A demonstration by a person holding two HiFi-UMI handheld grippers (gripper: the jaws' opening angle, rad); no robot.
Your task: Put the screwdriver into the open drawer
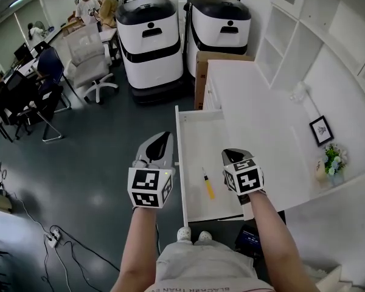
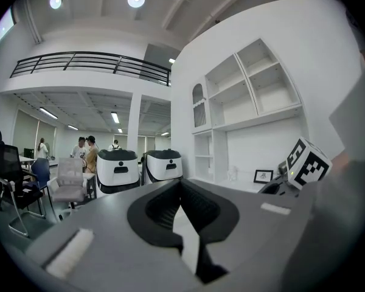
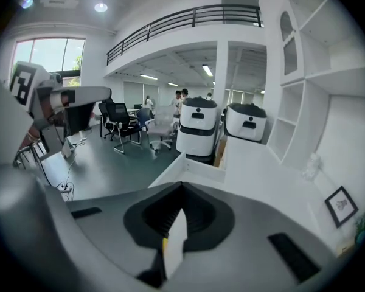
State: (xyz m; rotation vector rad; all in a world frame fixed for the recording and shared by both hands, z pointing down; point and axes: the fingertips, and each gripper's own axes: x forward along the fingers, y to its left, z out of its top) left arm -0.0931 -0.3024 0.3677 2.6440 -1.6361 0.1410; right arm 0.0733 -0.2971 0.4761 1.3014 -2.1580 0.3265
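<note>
The yellow-handled screwdriver (image 1: 207, 184) lies loose on the floor of the open white drawer (image 1: 194, 132), near its front. My right gripper (image 1: 230, 156) hovers above the drawer's right side, just right of the screwdriver, with its jaws shut and nothing in them. My left gripper (image 1: 161, 137) hangs left of the drawer over the dark floor, also shut and holding nothing. In the right gripper view my right gripper (image 3: 181, 187) points down toward the drawer (image 3: 194, 170). The left gripper view has my left gripper (image 2: 181, 184) pointing level into the room.
The drawer belongs to a white desk (image 1: 261, 120) bearing a small picture frame (image 1: 321, 130) and a flower pot (image 1: 333, 160). Beyond stand two white-and-black robots (image 1: 149, 38), a cardboard box (image 1: 201, 72) and office chairs (image 1: 85, 59). A power strip (image 1: 52, 239) lies on the floor at left.
</note>
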